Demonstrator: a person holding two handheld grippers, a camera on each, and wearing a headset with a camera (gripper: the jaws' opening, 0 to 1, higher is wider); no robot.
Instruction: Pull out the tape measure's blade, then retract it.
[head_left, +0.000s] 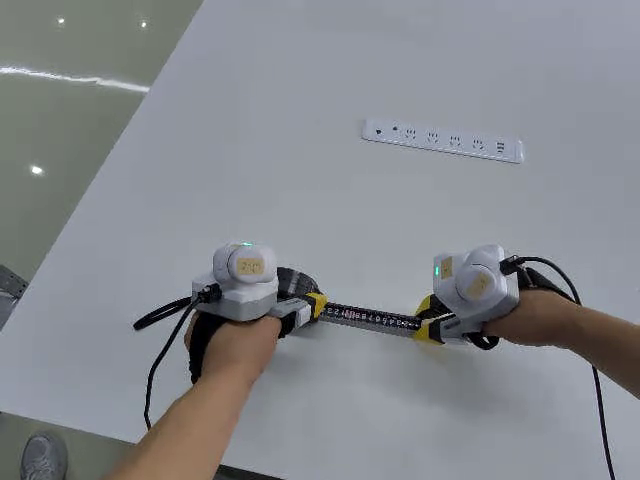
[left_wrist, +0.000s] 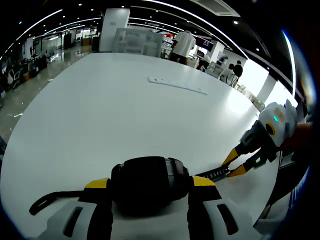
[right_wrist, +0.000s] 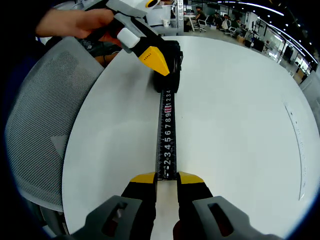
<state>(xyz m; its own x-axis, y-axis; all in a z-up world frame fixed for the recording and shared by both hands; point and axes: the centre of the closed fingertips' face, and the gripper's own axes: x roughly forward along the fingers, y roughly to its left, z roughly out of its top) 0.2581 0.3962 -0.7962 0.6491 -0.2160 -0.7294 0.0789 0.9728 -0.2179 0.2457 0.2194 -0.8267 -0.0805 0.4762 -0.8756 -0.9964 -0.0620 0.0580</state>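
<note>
Right tongs are pinching the blade by its tip, jaws narrow. Blade is lying flat along the worktop, running straight ahead to the black case, which the left tongs are clamping.

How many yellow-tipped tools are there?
2. The left tool grips the black tape measure case; the right tool pinches the end of the pulled-out blade, opposite it.

Head view overhead; gripper views face each other along blade
</note>
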